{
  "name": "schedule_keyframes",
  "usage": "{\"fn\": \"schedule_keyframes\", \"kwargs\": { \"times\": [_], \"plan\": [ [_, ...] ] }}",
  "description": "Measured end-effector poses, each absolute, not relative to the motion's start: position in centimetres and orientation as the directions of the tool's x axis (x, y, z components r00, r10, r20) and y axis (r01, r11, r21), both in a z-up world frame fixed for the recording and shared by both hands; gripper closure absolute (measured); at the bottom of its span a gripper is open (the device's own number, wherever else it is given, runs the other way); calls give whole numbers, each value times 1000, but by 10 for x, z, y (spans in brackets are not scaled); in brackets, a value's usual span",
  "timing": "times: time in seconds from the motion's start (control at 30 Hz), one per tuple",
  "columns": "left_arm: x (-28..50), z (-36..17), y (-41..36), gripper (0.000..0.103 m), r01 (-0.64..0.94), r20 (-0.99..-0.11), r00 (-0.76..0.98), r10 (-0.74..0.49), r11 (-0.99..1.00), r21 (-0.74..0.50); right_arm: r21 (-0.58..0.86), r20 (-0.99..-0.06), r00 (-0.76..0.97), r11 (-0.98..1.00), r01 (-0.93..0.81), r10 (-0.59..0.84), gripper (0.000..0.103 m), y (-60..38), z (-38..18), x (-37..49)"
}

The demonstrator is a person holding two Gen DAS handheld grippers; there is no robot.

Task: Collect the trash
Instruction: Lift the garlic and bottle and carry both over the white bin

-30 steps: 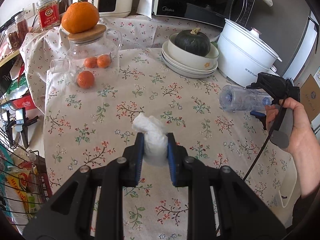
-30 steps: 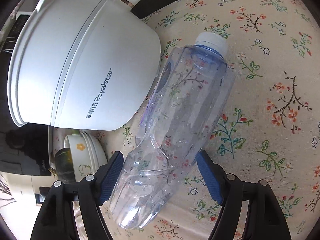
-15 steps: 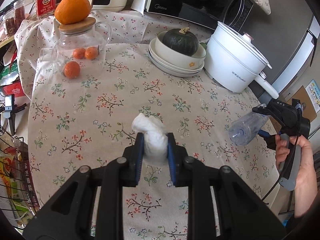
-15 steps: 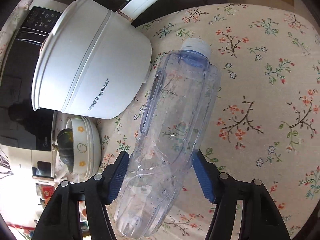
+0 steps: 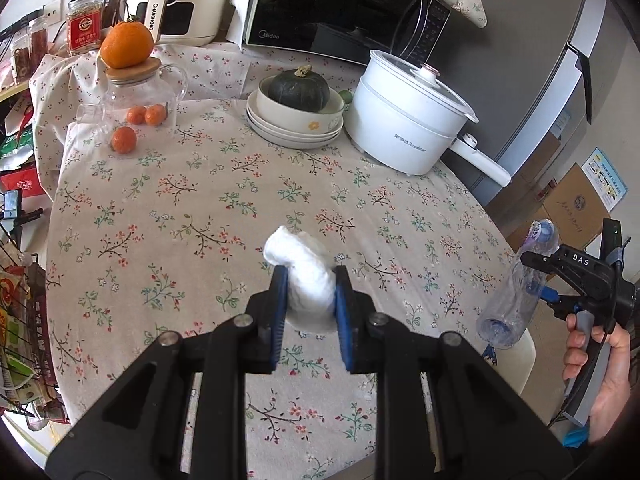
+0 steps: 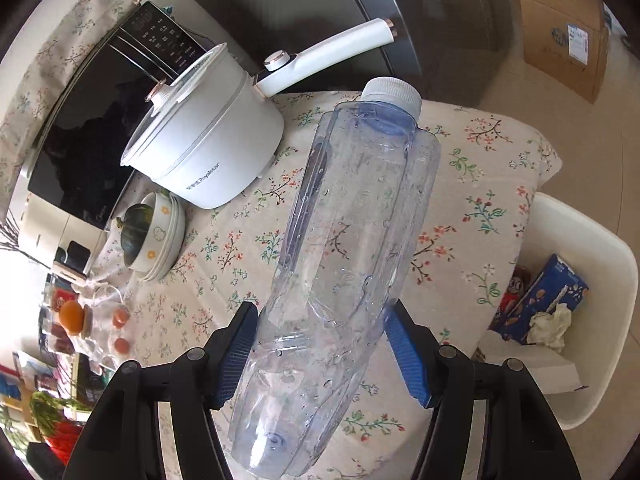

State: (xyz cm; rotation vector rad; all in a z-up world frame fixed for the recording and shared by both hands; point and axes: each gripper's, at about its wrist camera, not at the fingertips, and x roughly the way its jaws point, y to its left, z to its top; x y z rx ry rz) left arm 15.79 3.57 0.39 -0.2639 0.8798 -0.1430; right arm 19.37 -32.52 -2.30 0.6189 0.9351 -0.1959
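Observation:
My left gripper (image 5: 310,292) is shut on a crumpled white tissue (image 5: 306,276) and holds it above the floral tablecloth (image 5: 180,208). My right gripper (image 6: 324,344) is shut on an empty clear plastic bottle (image 6: 352,248) with a white cap, lifted off the table near its right edge. The bottle (image 5: 516,292) and the right gripper (image 5: 540,292) also show at the right of the left wrist view. A white bin (image 6: 600,248) beside the table holds a blue carton (image 6: 544,300) and a crumpled tissue (image 6: 550,326).
A white Royalstar pot (image 5: 408,120) with a long handle, stacked bowls with a green squash (image 5: 298,90), a glass jar topped by an orange (image 5: 128,44), small oranges (image 5: 124,140) and a microwave (image 5: 340,12) stand at the back. Cardboard boxes (image 5: 568,212) sit on the floor at the right.
Both grippers have lifted and drawn back from the table. The right gripper has carried the bottle off the tablecloth to beyond the table's right edge, above the white bin.

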Motion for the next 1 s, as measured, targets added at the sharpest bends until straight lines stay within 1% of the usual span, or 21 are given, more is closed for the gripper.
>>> {"fn": "schedule_keyframes", "kwargs": {
  "times": [0.13, 0.27, 0.4, 0.5, 0.67, 0.83, 1.0],
  "plan": [
    [144, 0, 10, 79, 52, -745, 614, -260, 955, -291, 324, -793, 608, 858, 399, 17, 37, -333, -10, 163],
    [134, 5, -18, 79, 116, -742, 619, -258, 964, -239, 301, -777, 630, 872, 387, -11, 37, -346, 1, 143],
    [128, 9, -43, 79, 176, -735, 618, -279, 960, -216, 270, -769, 638, 883, 384, -42, 37, -363, 8, 124],
    [125, 9, -64, 79, 222, -732, 610, -303, 952, -210, 265, -770, 635, 877, 401, -58, 36, -380, 6, 112],
    [118, 4, -101, 79, 312, -736, 586, -340, 932, -183, 208, -786, 609, 882, 422, -106, 36, -402, 0, 93],
    [111, -9, -139, 79, 406, -751, 517, -411, 890, -208, 139, -784, 600, 896, 422, -160, 36, -419, -1, 75],
    [100, -21, -178, 79, 480, -765, 470, -441, 854, -198, 91, -786, 587, 904, 418, -193, 36, -431, -7, 66]
  ]
}}
